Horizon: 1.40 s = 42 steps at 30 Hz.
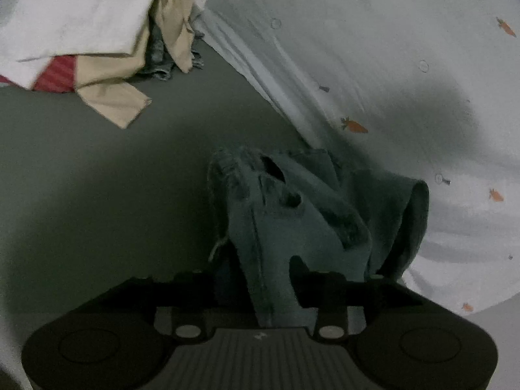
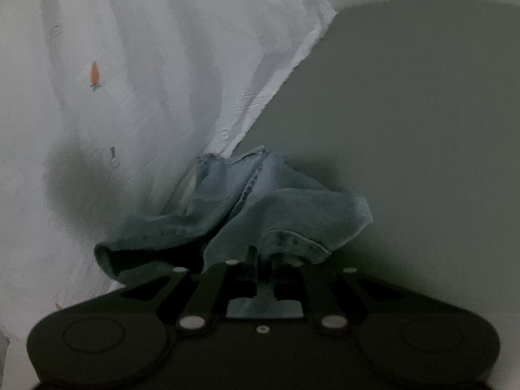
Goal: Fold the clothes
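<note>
A crumpled blue denim garment (image 1: pixel 292 201) lies on the grey surface (image 1: pixel 97 178), partly over the edge of a white shirt. My left gripper (image 1: pixel 260 276) stands open, and a strip of the denim runs loosely between its fingers. In the right wrist view the same denim garment (image 2: pixel 276 208) is bunched right in front of my right gripper (image 2: pixel 264 256). Its fingers stand close together, shut on a hemmed fold of the denim, and more cloth shows through the gap behind them.
A white shirt with small orange carrots (image 1: pixel 390 81) (image 2: pixel 146 81) is spread beside the denim. At the far left of the left wrist view sits a pile of clothes: white cloth (image 1: pixel 81 16), beige cloth (image 1: pixel 113 97) and red striped cloth (image 1: pixel 55 74). Bare grey surface (image 2: pixel 406 130) lies to the right.
</note>
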Each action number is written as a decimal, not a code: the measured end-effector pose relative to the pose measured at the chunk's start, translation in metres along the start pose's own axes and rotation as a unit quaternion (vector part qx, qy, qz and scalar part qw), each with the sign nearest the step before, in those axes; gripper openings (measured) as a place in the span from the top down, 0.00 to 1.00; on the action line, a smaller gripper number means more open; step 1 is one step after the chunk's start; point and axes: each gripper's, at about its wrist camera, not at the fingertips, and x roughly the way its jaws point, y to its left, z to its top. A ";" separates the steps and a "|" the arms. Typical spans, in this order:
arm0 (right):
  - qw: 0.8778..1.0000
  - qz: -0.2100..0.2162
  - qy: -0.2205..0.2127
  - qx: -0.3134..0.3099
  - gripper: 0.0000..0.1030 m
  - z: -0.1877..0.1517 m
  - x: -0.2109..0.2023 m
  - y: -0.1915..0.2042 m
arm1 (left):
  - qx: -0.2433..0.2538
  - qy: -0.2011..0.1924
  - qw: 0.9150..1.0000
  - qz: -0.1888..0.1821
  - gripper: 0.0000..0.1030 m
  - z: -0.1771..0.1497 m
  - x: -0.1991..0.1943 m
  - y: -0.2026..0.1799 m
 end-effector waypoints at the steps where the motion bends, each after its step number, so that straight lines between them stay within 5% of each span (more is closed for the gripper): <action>1: 1.000 -0.005 -0.001 0.007 0.84 0.000 0.001 -0.001 | -0.001 0.007 1.000 0.006 0.54 0.006 0.005 0.000; 9: 0.999 -0.040 0.000 0.014 0.63 -0.008 0.002 0.008 | -0.005 0.022 0.999 0.042 0.42 0.051 0.068 0.014; 16: 0.998 -0.066 0.020 -0.004 0.41 -0.012 0.028 0.024 | -0.081 0.073 0.994 -0.028 0.41 0.074 0.113 0.035; 17: 0.997 -0.075 0.027 -0.016 0.45 -0.014 0.034 0.025 | -0.087 0.079 0.993 -0.031 0.53 0.073 0.119 0.036; 19: 0.995 -0.095 0.026 -0.024 0.86 -0.016 0.045 0.026 | -0.088 0.071 0.993 -0.025 0.74 0.071 0.126 0.032; 21: 0.996 -0.087 0.012 -0.027 0.92 -0.007 0.048 0.034 | -0.065 0.047 0.996 -0.029 0.85 0.077 0.122 0.017; 24: 0.994 -0.045 -0.027 -0.092 0.94 0.019 0.040 0.067 | 0.019 0.009 0.999 -0.039 0.88 0.100 0.106 -0.029; 27: 0.982 0.029 -0.081 -0.169 0.94 0.054 0.025 0.121 | 0.118 -0.048 0.990 -0.053 0.88 0.122 0.075 -0.090; 31: 0.950 0.121 -0.143 -0.251 0.94 0.085 -0.010 0.197 | 0.175 -0.162 0.968 -0.082 0.88 0.142 -0.012 -0.139; 36: 0.892 0.179 -0.213 -0.357 0.94 0.074 -0.073 0.248 | 0.181 -0.275 0.941 -0.080 0.88 0.123 -0.134 -0.123; 39: 0.895 0.158 -0.189 -0.373 0.92 0.058 -0.079 0.238 | 0.155 -0.291 0.943 -0.035 0.87 0.083 -0.175 -0.077; 42: 0.917 0.111 -0.101 -0.369 0.87 0.036 -0.050 0.208 | 0.131 -0.243 0.957 0.091 0.82 0.030 -0.170 -0.017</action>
